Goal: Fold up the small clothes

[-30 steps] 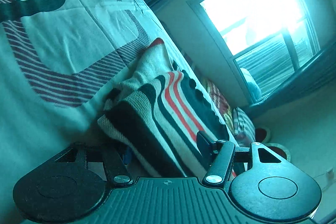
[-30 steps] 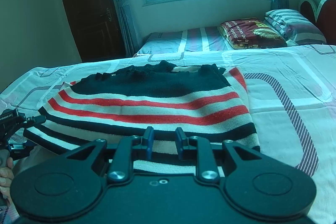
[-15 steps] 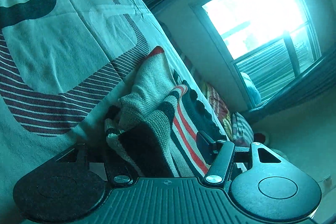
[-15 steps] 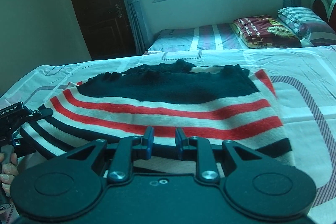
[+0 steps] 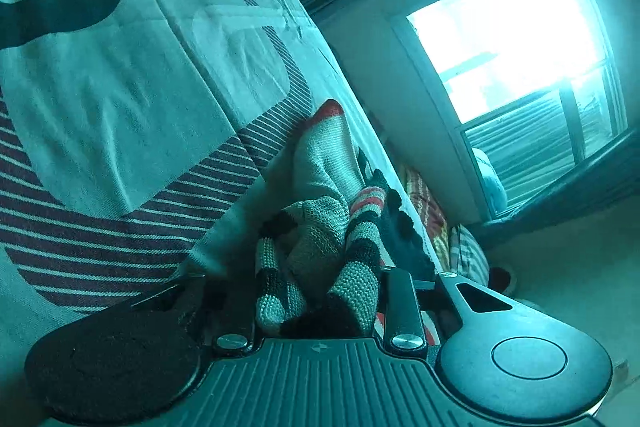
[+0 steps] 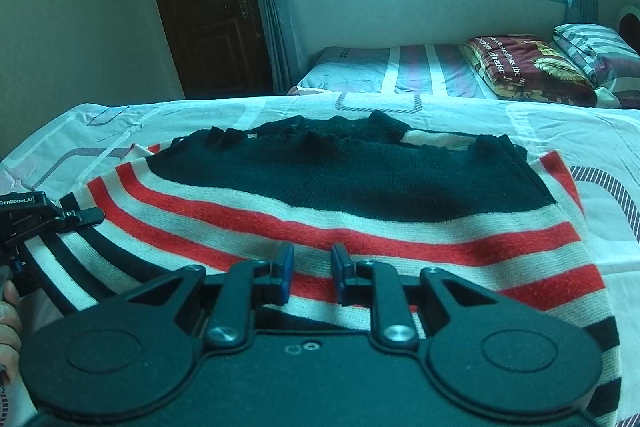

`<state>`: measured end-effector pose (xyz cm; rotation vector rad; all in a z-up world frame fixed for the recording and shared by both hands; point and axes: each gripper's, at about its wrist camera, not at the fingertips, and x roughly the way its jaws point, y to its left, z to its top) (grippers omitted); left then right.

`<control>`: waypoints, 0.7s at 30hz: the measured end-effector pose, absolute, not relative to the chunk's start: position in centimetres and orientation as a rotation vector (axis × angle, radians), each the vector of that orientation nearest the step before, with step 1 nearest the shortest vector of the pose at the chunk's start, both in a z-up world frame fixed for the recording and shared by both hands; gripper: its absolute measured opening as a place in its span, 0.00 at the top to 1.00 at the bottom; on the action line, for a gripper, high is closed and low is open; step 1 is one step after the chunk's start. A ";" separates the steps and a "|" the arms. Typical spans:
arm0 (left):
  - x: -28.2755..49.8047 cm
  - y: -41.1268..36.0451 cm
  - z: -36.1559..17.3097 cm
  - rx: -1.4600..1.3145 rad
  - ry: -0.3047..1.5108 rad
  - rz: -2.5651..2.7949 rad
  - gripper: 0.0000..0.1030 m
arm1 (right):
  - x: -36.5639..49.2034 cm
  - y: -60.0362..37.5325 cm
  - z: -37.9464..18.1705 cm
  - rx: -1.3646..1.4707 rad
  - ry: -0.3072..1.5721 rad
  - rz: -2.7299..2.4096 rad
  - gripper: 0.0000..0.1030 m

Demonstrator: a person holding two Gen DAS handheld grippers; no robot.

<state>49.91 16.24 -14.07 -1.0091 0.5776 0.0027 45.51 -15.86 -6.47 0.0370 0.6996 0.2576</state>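
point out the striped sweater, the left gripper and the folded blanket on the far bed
striped sweater (image 6: 360,183): right wrist view, on its dark top band.
left gripper (image 6: 86,215): right wrist view, at its fingertips on the sweater's edge.
folded blanket (image 6: 528,65): right wrist view, on its maroon top face.

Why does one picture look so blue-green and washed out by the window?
Left wrist view: the window is blown out to white glare, with a teal cast over the bedsheet. Right wrist view: truer colours, the striped sweater sharp, and fisheye bending at the edges.
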 end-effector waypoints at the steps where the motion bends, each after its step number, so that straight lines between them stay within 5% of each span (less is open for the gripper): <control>1: 50.0 16.2 -14.1 -0.999 0.577 -0.002 0.75 | 45.6 -15.7 -6.7 0.022 0.703 0.257 0.80; 21: 51.1 17.8 -14.8 -1.056 0.567 -0.111 0.79 | 45.0 -14.1 -8.7 -0.153 0.601 0.246 0.82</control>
